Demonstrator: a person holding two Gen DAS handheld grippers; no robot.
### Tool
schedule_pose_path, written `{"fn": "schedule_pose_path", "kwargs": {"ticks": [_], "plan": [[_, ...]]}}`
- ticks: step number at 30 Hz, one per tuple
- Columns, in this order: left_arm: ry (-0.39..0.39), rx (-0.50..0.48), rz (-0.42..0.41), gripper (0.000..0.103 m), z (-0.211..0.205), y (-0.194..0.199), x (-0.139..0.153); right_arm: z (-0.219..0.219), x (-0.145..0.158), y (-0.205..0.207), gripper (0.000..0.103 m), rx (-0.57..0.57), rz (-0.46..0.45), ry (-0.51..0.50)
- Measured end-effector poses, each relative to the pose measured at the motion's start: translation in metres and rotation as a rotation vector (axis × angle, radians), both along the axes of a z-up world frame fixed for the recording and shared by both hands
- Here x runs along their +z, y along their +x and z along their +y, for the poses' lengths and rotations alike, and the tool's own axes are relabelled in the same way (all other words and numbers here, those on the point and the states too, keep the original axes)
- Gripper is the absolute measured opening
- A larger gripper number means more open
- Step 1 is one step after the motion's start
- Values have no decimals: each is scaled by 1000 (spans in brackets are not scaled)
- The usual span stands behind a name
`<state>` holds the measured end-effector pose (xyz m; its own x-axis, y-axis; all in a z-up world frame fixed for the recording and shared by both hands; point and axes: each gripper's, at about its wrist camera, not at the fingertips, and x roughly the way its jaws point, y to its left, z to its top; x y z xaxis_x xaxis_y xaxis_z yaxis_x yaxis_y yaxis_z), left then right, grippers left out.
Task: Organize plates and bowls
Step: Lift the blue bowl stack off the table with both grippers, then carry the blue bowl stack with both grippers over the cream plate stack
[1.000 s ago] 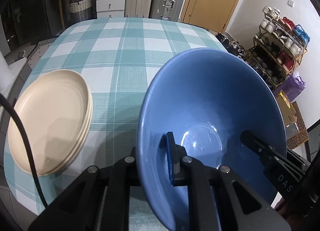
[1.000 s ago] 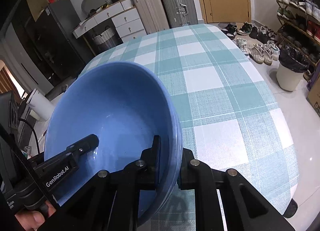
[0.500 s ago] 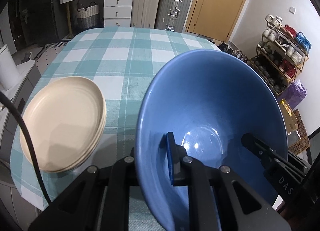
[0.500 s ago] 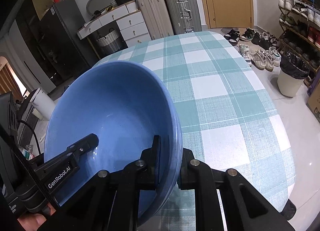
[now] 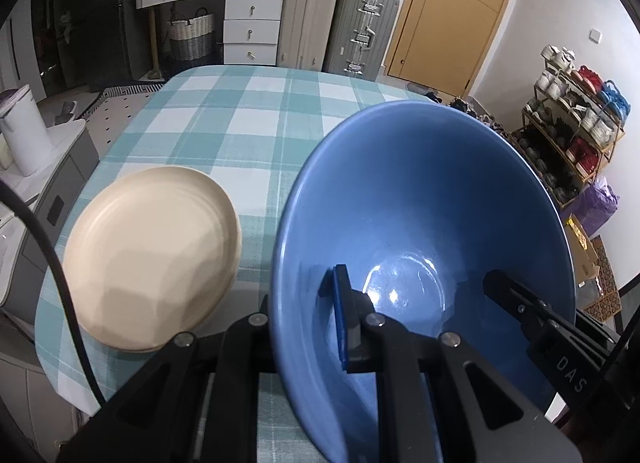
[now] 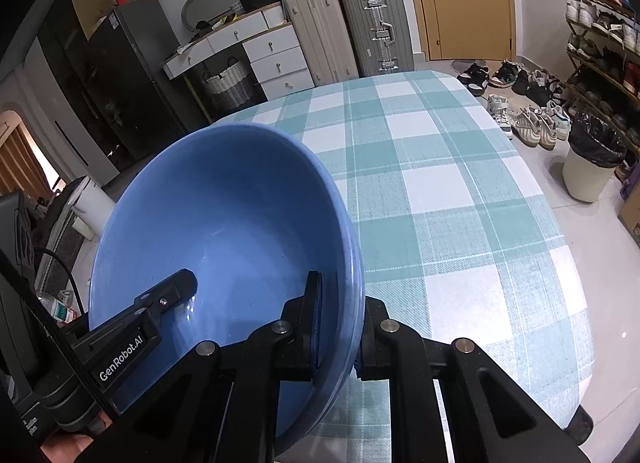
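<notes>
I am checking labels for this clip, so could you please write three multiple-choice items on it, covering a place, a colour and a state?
1. Where do the cream plates lie?
A. On the checked tablecloth
B. On the floor
C. Inside the bowl

2. What colour is the held bowl?
A. Red
B. Blue
C. White

3. How is the bowl gripped?
A. Left gripper only
B. Right gripper only
C. Both, on opposite rims

Answers: 1 A, they rest on the cloth beside the bowl. 2 B, blue all over. 3 C, each wrist view shows jaws pinching the rim.
</notes>
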<state>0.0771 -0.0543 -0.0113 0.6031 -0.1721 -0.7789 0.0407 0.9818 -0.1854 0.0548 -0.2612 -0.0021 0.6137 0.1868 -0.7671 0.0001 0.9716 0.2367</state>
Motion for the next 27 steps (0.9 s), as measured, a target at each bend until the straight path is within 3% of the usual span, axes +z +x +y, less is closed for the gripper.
{"fn": "schedule_pose_path", "kwargs": {"ticks": [16, 27], "plan": [[8, 123, -43, 12, 57, -3, 24, 53, 25, 22, 12, 90, -21, 15], [16, 223, -53, 13, 114, 3, 29, 113, 34, 44, 12, 178, -26, 23]]}}
